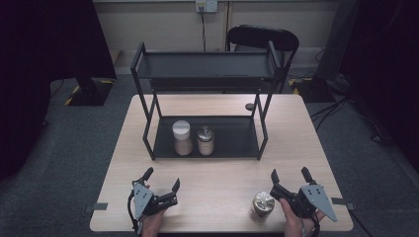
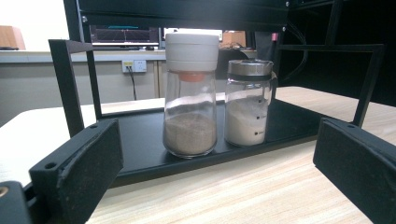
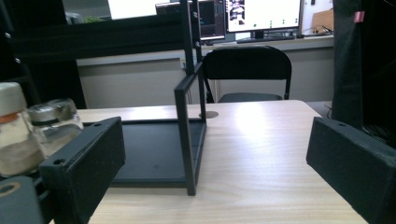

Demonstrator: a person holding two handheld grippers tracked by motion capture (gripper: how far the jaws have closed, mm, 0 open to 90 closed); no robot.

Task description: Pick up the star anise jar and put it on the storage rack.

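Jaws: I am holding my left gripper (image 1: 161, 179) and right gripper (image 1: 291, 176) spread wide, gripping nothing.
Black metal two-tier rack (image 1: 249, 148): standing mid-table.
White-capped glass jar (image 2: 190, 94): sitting on its lower shelf.
Steel-lidded glass jar (image 1: 262, 205): standing just beside my right gripper.

Both hands come in from the near edge, well apart, each holding one gripper low. The left gripper (image 1: 161, 178) has its jaws spread wide. The right gripper (image 1: 291, 174) is also wide open and holds nothing.
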